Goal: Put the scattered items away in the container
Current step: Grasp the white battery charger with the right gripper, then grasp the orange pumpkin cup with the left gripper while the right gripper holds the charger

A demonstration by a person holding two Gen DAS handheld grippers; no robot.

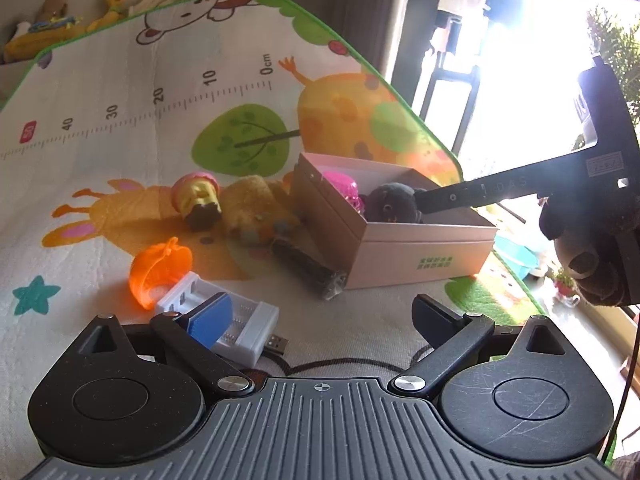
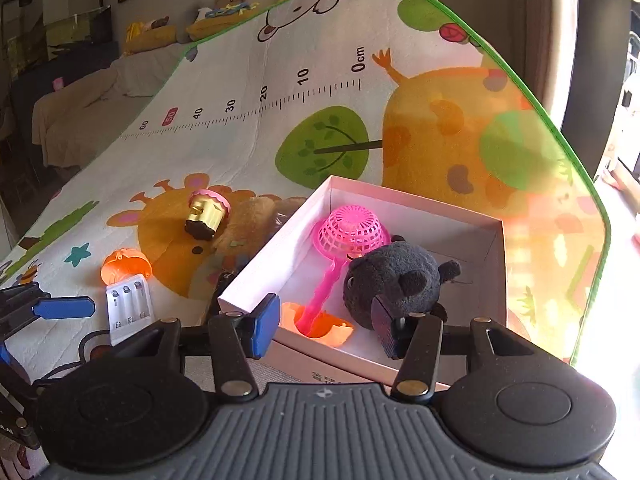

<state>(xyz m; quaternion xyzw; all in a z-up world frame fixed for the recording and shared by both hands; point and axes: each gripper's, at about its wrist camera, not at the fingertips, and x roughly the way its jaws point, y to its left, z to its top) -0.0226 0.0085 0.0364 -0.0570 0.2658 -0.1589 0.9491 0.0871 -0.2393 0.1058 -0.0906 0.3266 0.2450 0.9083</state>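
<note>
both jaws spread wide: right gripper [image 2: 326, 330] over the white box [image 2: 496, 264] beside the black plush toy [image 2: 394, 280] inside; left gripper [image 1: 320, 320] near the white charger [image 1: 244, 322] on the mat [image 1: 120, 92].

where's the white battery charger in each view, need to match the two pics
Left wrist: the white battery charger lies low and left of centre on the mat, just past the left gripper, partly behind its blue pad.
Right wrist: it lies at lower left, left of the box.
Shared landmark: the orange half-shell lies right beside the charger in both views.
</note>
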